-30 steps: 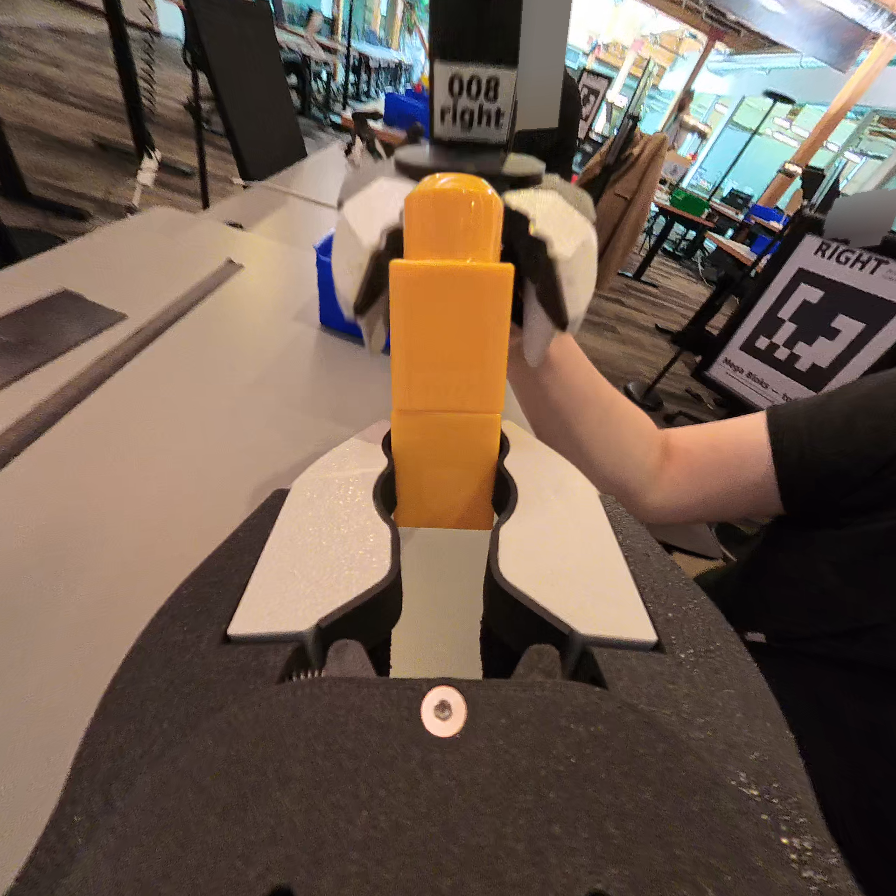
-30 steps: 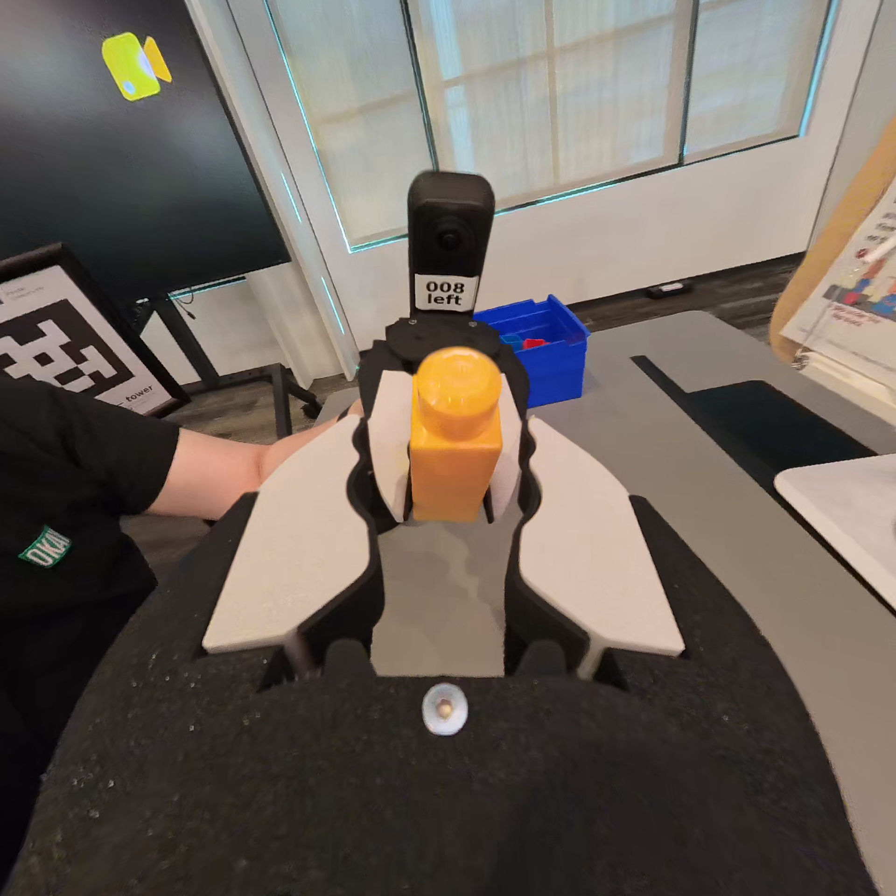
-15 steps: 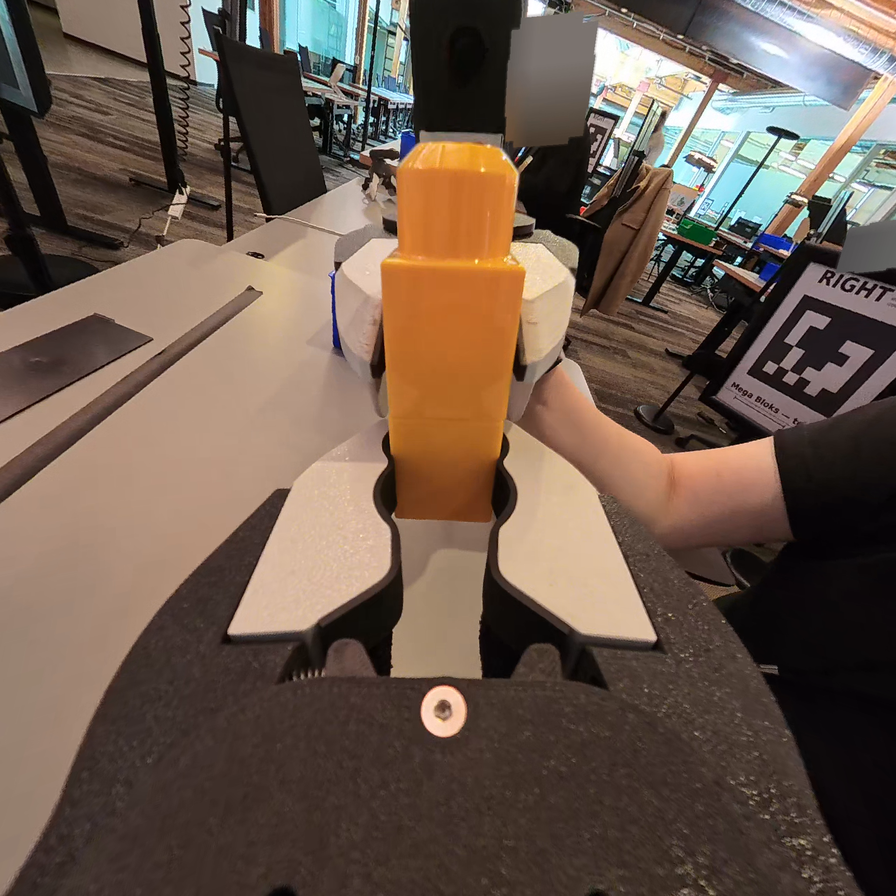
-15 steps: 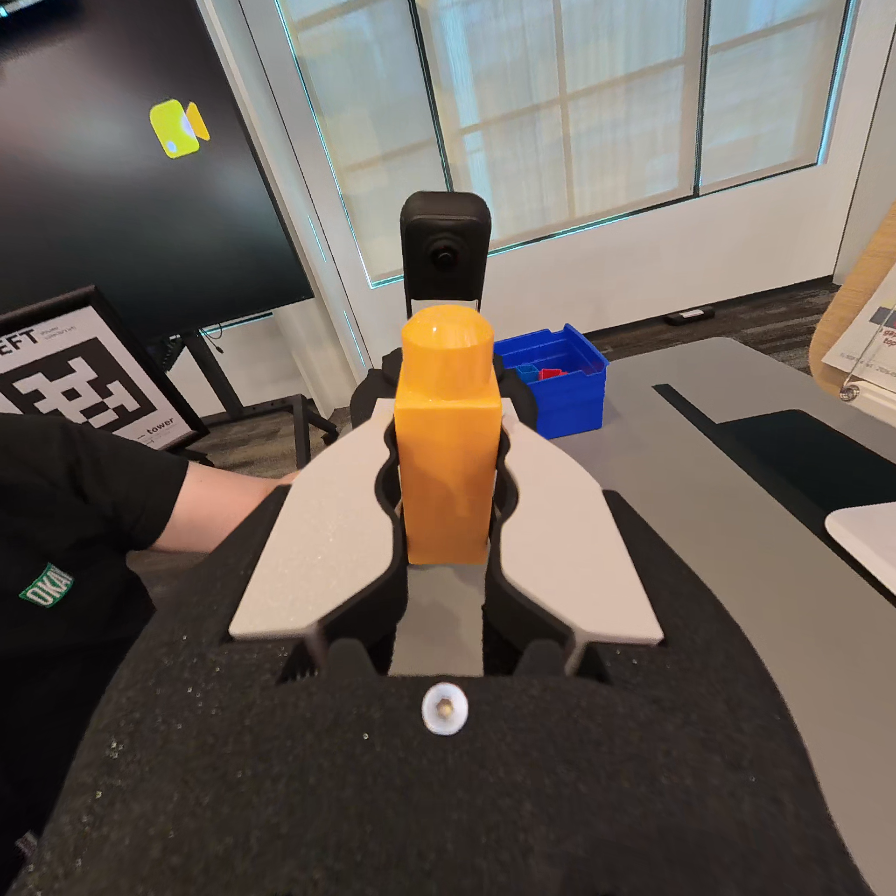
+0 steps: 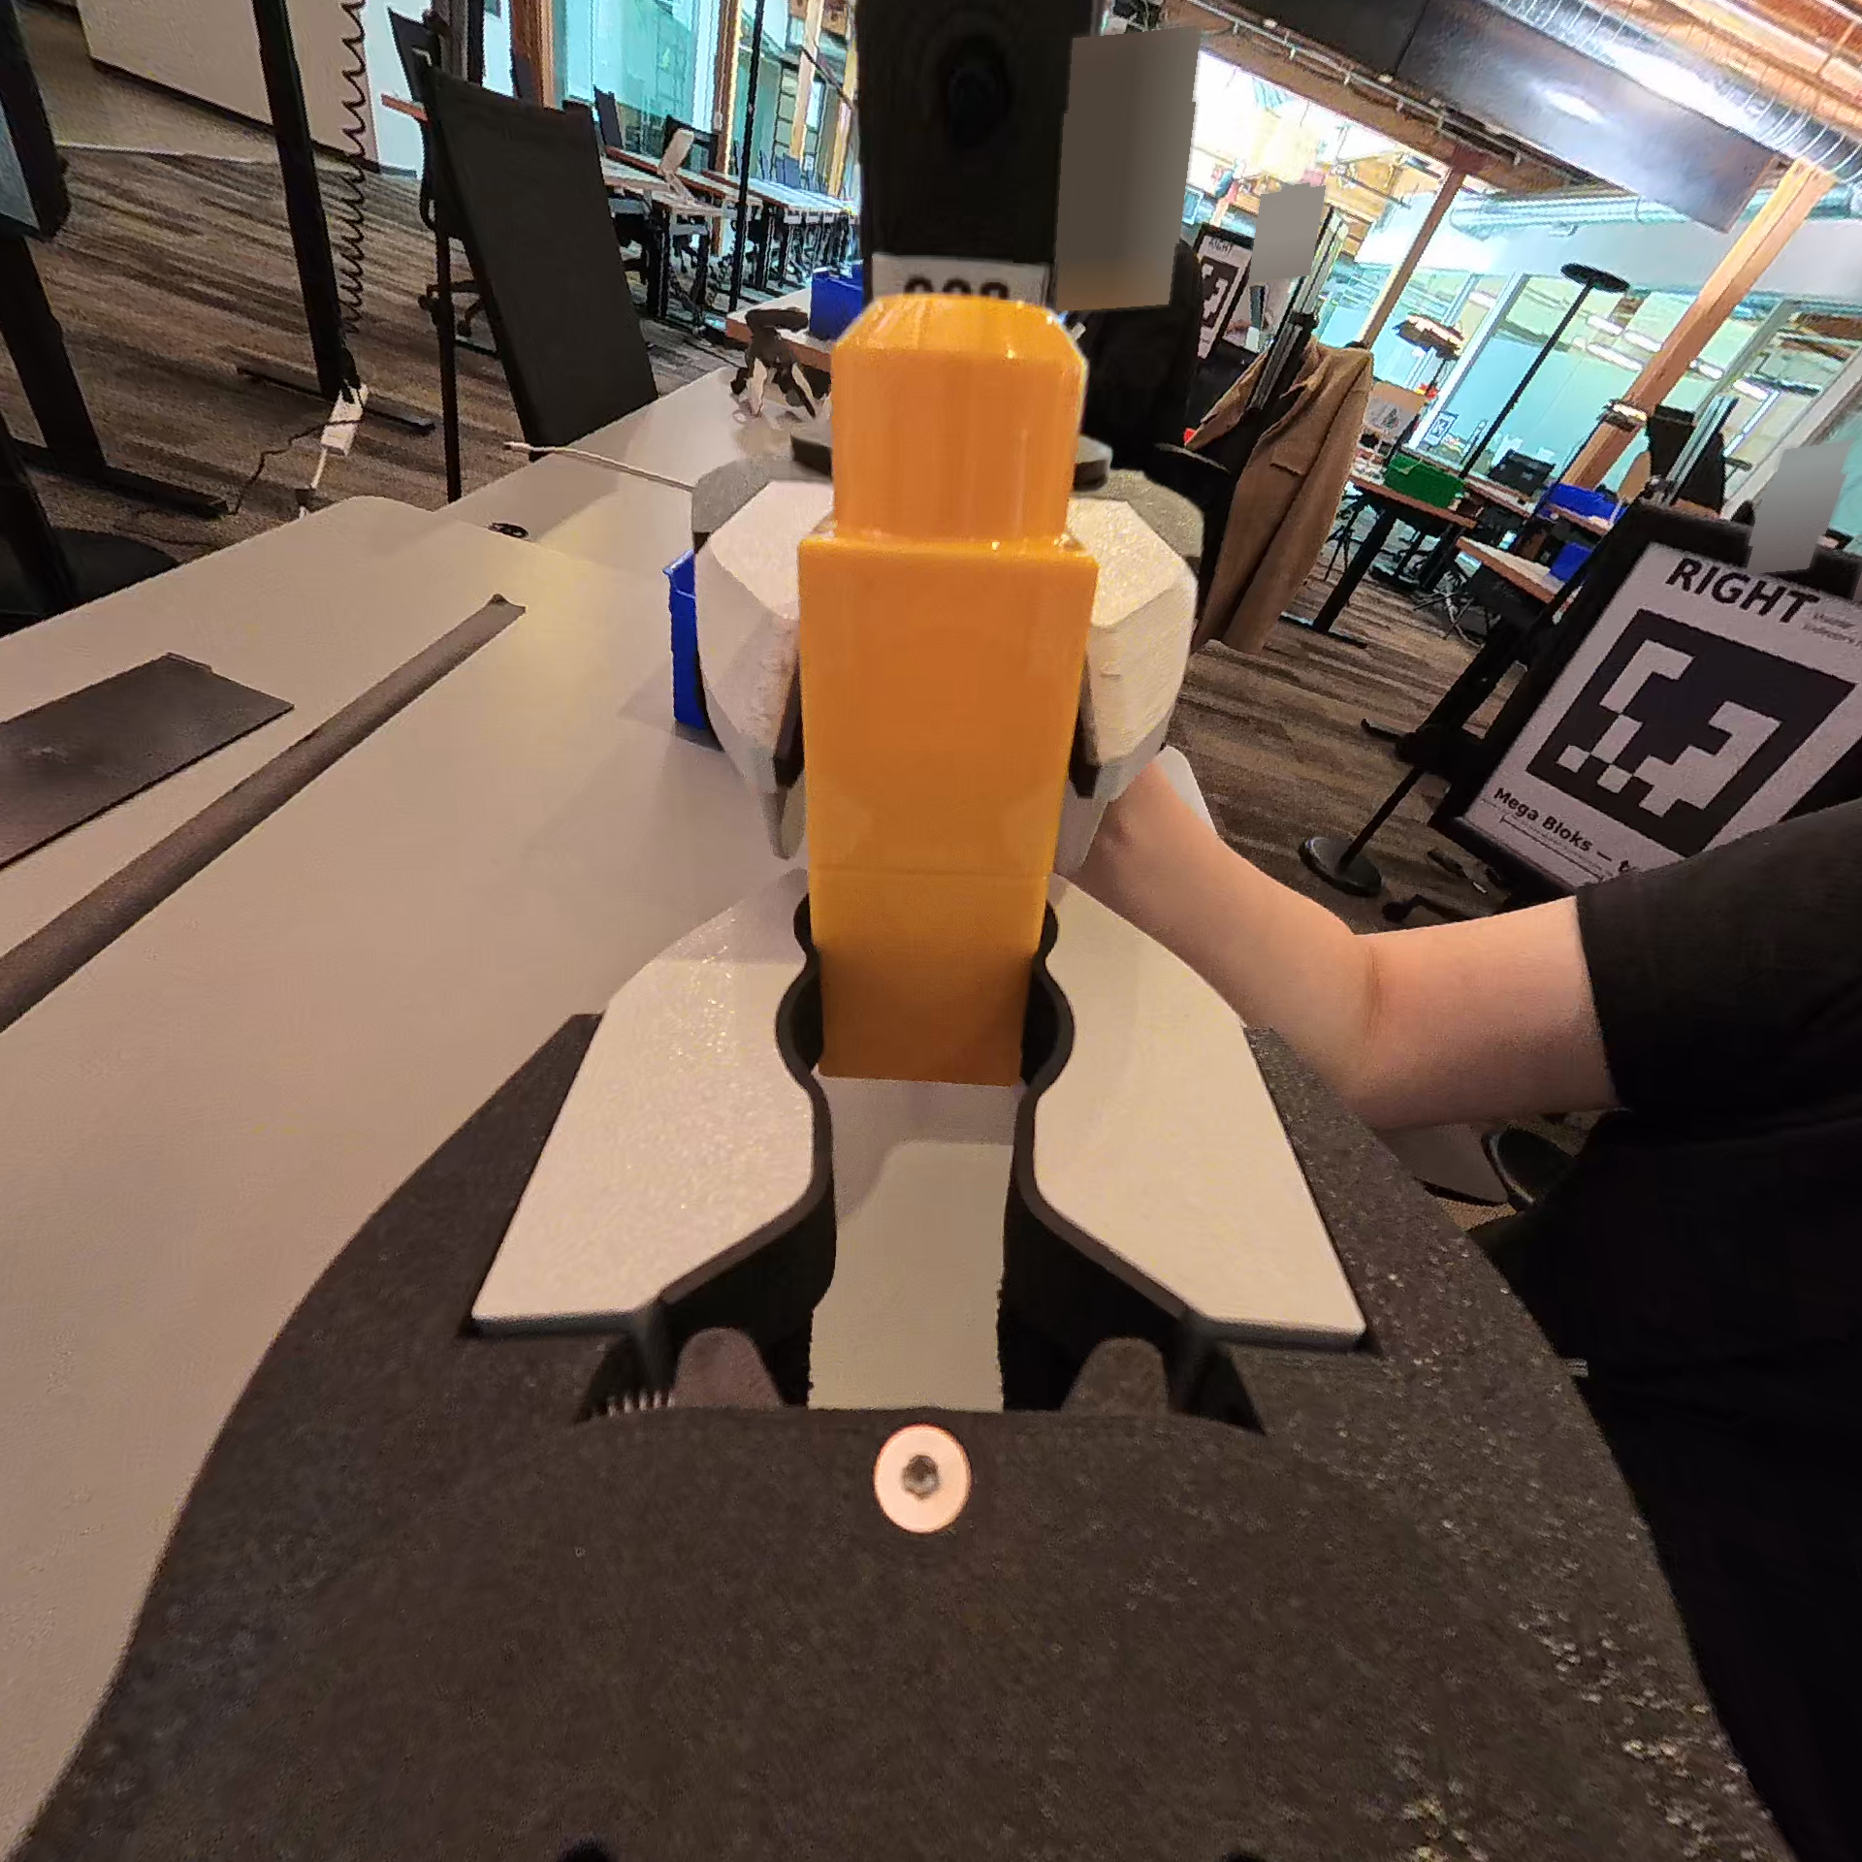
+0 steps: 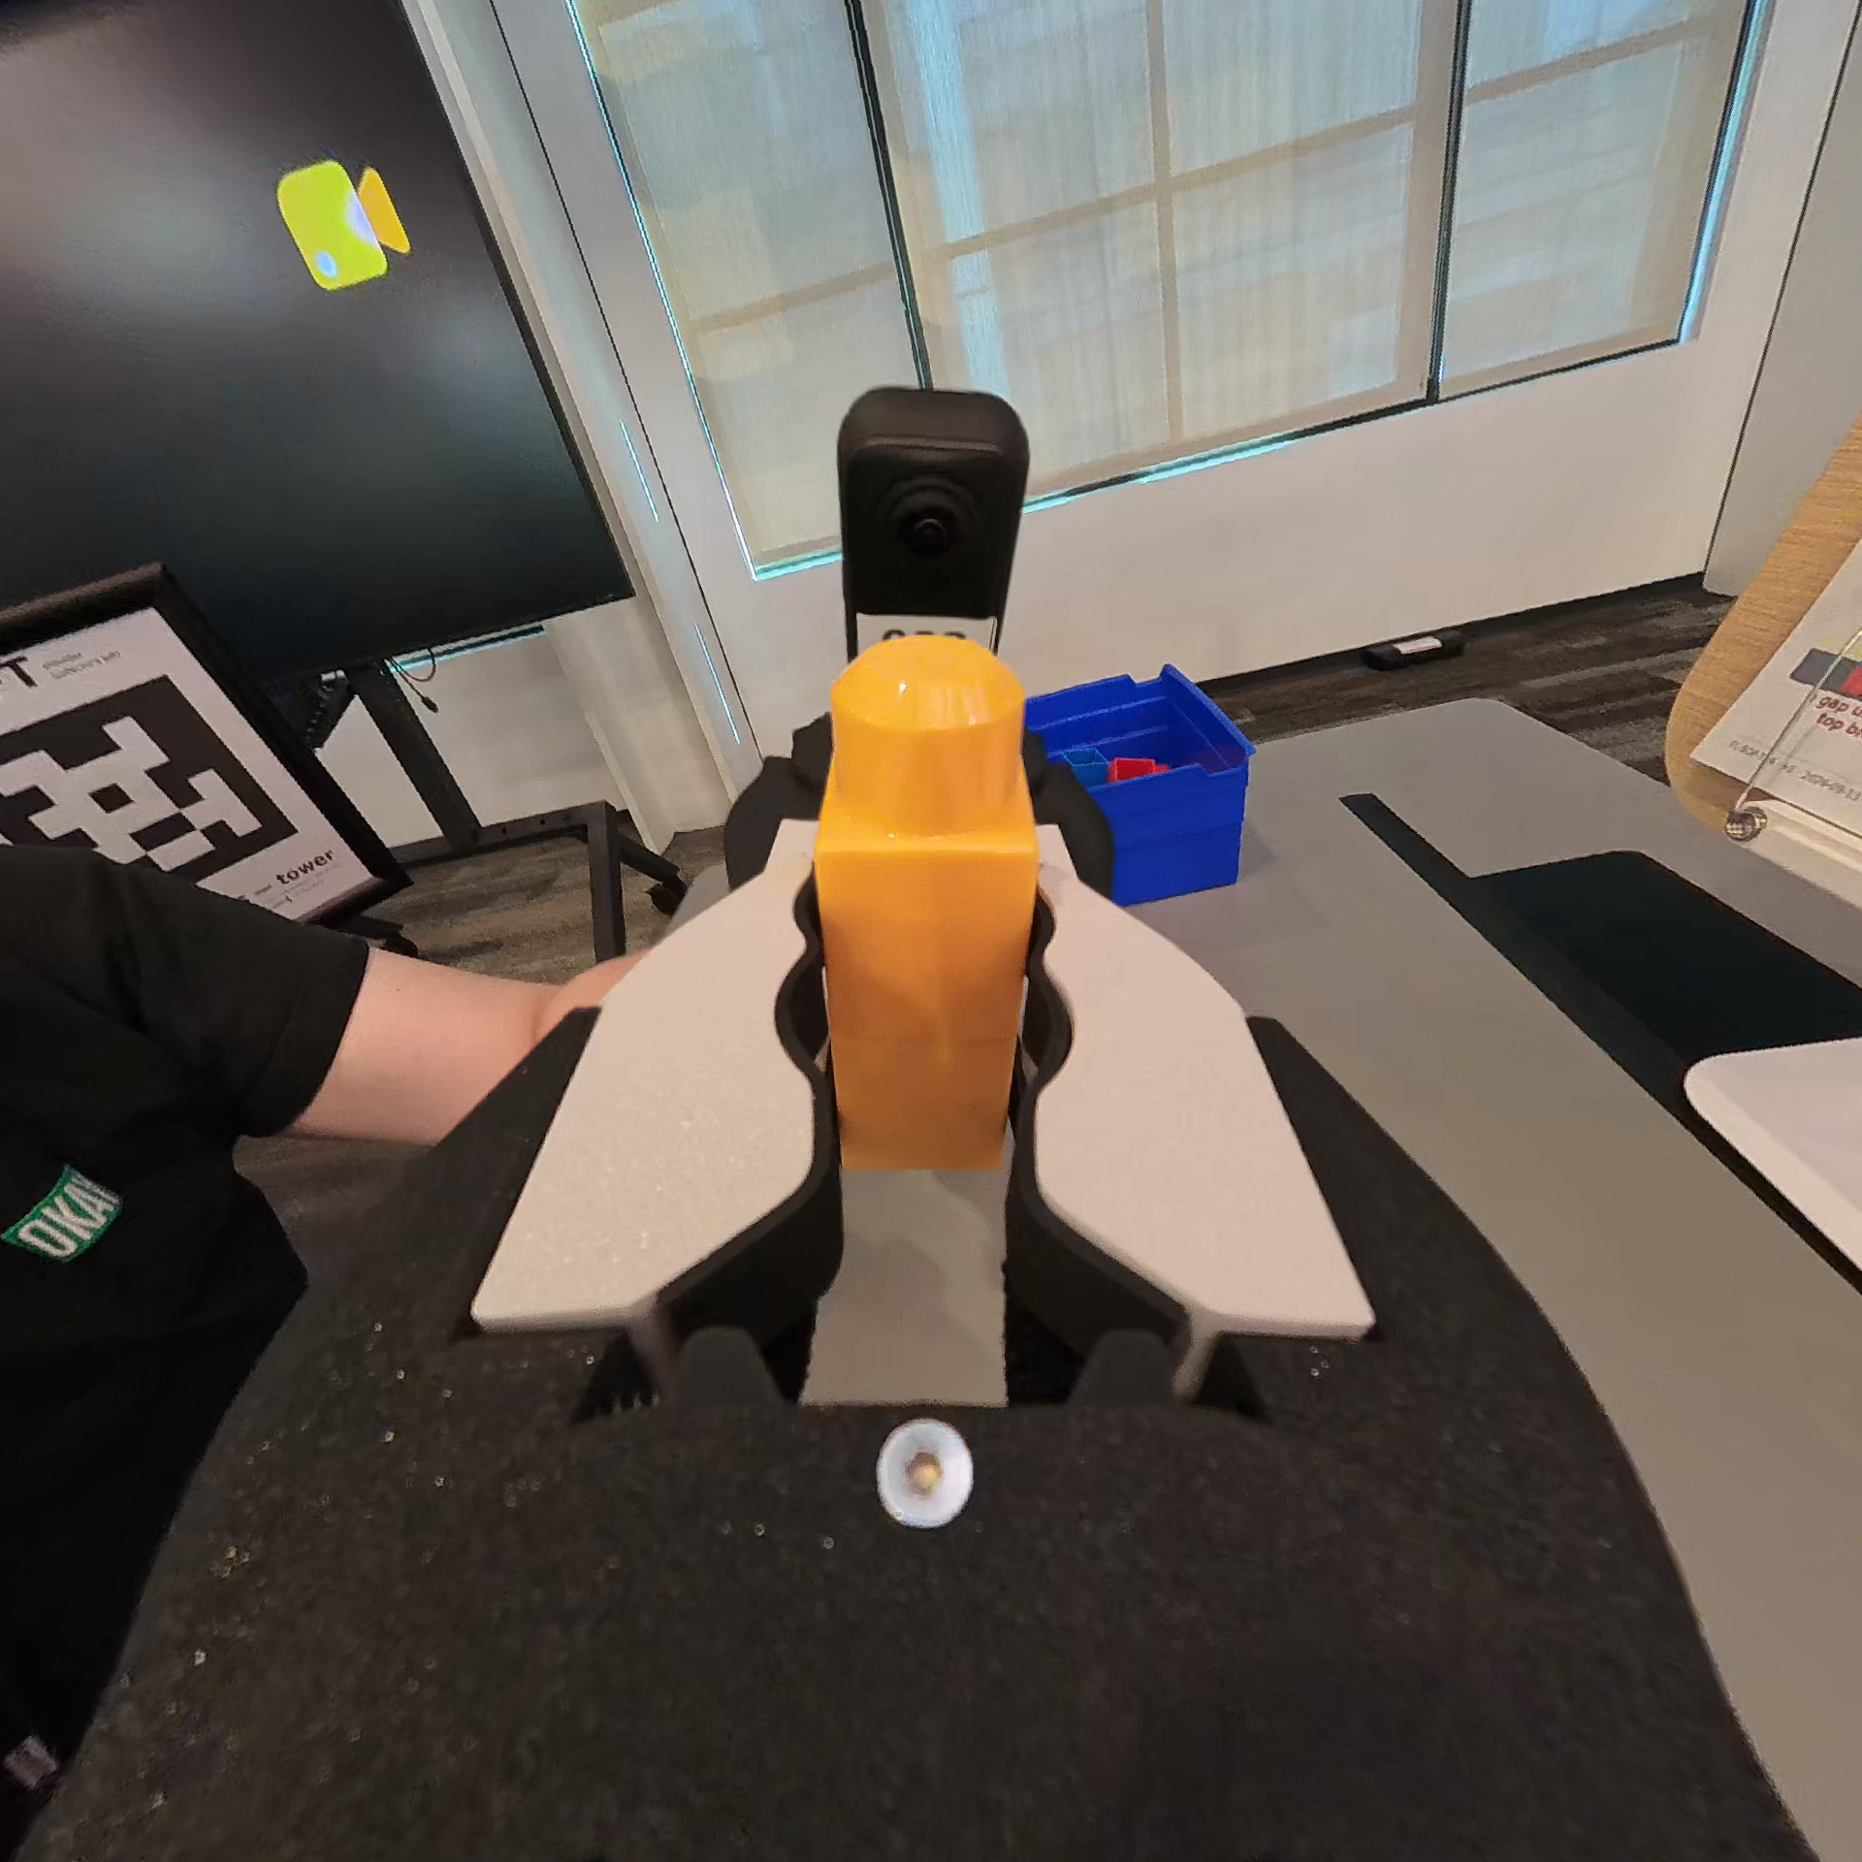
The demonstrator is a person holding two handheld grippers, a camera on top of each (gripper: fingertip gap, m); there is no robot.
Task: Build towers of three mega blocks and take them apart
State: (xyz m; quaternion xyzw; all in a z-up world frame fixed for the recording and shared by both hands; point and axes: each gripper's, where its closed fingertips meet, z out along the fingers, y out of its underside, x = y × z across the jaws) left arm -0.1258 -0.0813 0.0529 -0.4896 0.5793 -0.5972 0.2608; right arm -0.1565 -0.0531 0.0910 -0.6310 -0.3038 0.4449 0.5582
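An orange tower of stacked mega blocks [image 5: 942,705] is held upright in the air between my two grippers, which face each other. My left gripper [image 5: 925,947] is shut on the bottom block. My right gripper [image 6: 922,967] is shut on the tower's upper block; its white fingers [image 5: 1134,645] show on both sides of that block in the left wrist view. In the right wrist view the tower [image 6: 922,907] fills the jaws, its round stud on top, and hides most of the left gripper behind it.
A blue bin [image 6: 1159,806] with small red and blue blocks stands on the grey table [image 6: 1411,1008]; it also shows in the left wrist view [image 5: 683,655]. A person's forearm [image 5: 1310,987] reaches in from the right. Marker signs stand beside the table. Tip to tip, the grippers are about 5 centimeters apart.
My right gripper was open around the tower's top stud. It has moved down over the upper block and shut on it. The two grippers are now closer together.
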